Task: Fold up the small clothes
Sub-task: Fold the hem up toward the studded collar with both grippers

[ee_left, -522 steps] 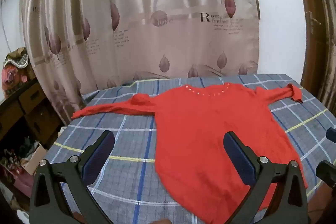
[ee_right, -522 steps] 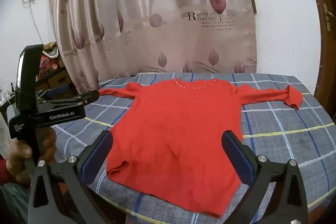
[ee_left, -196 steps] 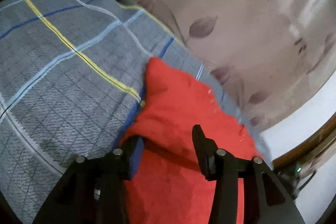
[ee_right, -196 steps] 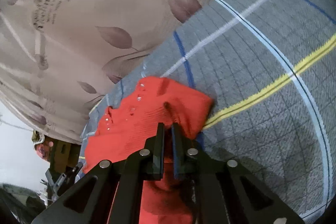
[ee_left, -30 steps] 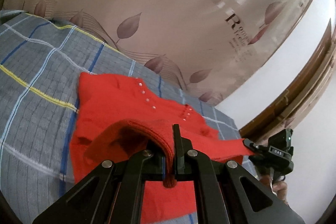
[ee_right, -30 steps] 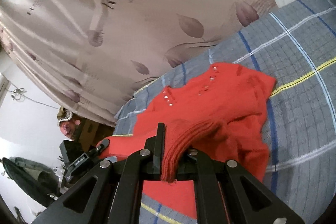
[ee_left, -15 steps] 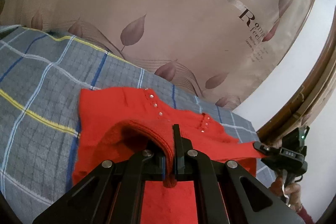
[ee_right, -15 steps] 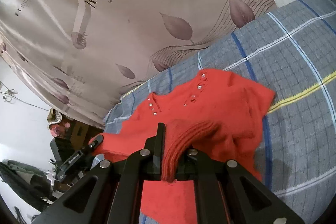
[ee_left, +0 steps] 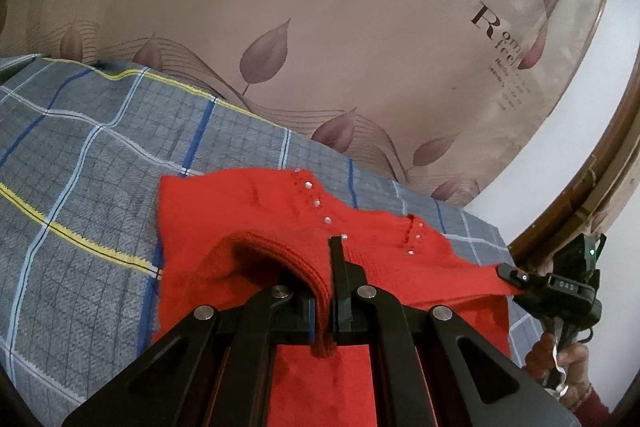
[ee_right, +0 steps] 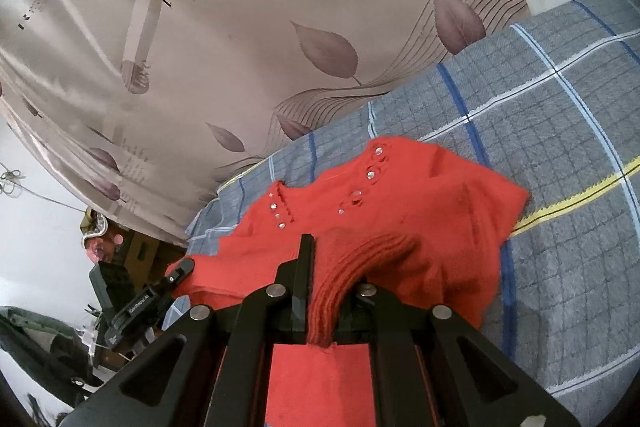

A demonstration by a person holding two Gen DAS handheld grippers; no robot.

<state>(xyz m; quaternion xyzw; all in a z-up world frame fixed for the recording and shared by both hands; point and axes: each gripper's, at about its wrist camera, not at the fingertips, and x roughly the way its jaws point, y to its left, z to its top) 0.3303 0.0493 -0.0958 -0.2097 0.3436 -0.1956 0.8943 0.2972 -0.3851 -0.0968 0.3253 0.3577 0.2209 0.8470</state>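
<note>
A satin beige curtain printed with mauve leaves [ee_left: 320,39] hangs behind a grey plaid cloth-covered table [ee_left: 80,179]. On the cloth lies the red knit sweater with small silver studs at the neckline [ee_left: 248,211], its lower part lifted and doubled over toward the collar. The left gripper [ee_left: 326,291] pinches 1 ribbed hem fold tight between its 2 black fingers; the right gripper [ee_right: 320,291] clamps another the same way.
</note>
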